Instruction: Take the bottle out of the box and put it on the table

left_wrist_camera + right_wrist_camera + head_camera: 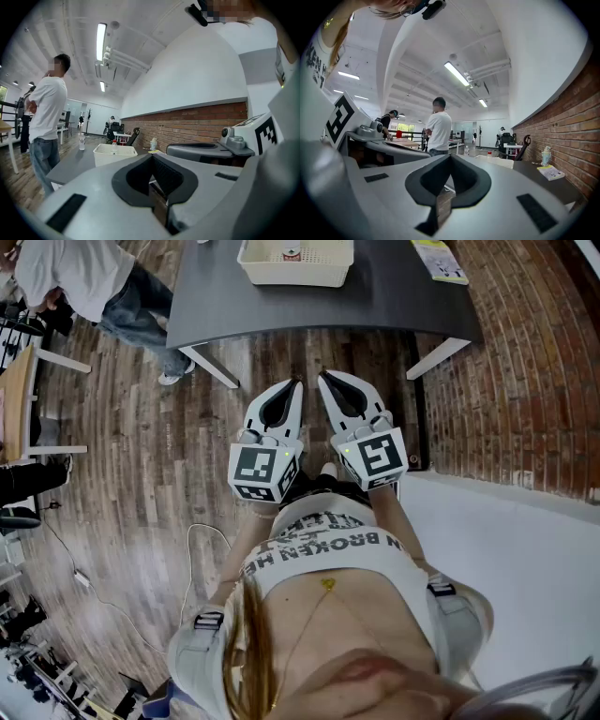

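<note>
Left tool [296,382] and right tool [323,376] sit side by side over the wood floor [141,474], noses aimed at the far desk [281,315], well short of it. Both are clamped fully shut, nothing between the jaws. Up on that desk stands the white box [296,277], and the bottle [114,144], red cap showing, is inside it. A booklet [439,261] lies to the box's right; a person [84,277] stands far left.
</note>
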Demonstrator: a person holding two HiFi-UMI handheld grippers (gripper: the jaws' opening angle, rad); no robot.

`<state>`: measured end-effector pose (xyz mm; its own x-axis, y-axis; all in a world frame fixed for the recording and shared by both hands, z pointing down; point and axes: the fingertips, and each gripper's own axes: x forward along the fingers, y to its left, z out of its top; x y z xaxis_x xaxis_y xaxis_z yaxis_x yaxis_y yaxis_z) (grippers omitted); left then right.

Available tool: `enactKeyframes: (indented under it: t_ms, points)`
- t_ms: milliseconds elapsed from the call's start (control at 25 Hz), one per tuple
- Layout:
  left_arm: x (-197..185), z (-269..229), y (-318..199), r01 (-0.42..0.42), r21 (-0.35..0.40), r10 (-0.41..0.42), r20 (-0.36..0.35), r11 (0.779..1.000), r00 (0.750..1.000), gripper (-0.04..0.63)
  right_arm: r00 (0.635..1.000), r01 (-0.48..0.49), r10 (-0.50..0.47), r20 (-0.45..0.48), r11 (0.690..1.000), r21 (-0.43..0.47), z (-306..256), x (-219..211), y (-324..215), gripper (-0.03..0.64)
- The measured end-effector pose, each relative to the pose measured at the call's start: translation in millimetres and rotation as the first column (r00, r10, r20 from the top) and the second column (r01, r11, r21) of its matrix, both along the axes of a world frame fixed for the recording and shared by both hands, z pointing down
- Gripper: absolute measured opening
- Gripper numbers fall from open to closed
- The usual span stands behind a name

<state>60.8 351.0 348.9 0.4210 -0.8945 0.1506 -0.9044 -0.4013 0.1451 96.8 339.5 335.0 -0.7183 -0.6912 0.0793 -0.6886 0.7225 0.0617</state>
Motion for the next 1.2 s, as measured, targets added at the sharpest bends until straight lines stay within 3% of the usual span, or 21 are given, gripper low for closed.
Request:
enactKeyframes:
  t_ms: [200, 760, 1200]
  points:
    - [10.9, 0.2, 3.4, 0.009, 0.002, -0.009, -0.008, 1.000, 1.000, 0.006, 0.999, 0.012, -0.012, 0.038, 1.000, 0.005, -3.7, 11.7, 3.4, 0.009]
    - [32.5, 15.3, 7.4, 0.067, -0.028, -0.067, -0.016, 0.997, 0.998, 0.006, 0.998, 0.059, -0.059, 0.001, 0.998, -0.014, 14.8, 38.3, 2.8, 0.009]
    - [23.5, 17.6, -65.6, -0.022, -0.028, 0.021, -0.039, 0.999, 0.999, 0.008, 1.000, -0.022, 0.022, 0.013, 1.000, -0.013, 15.2, 27.4, -63.1, 0.011]
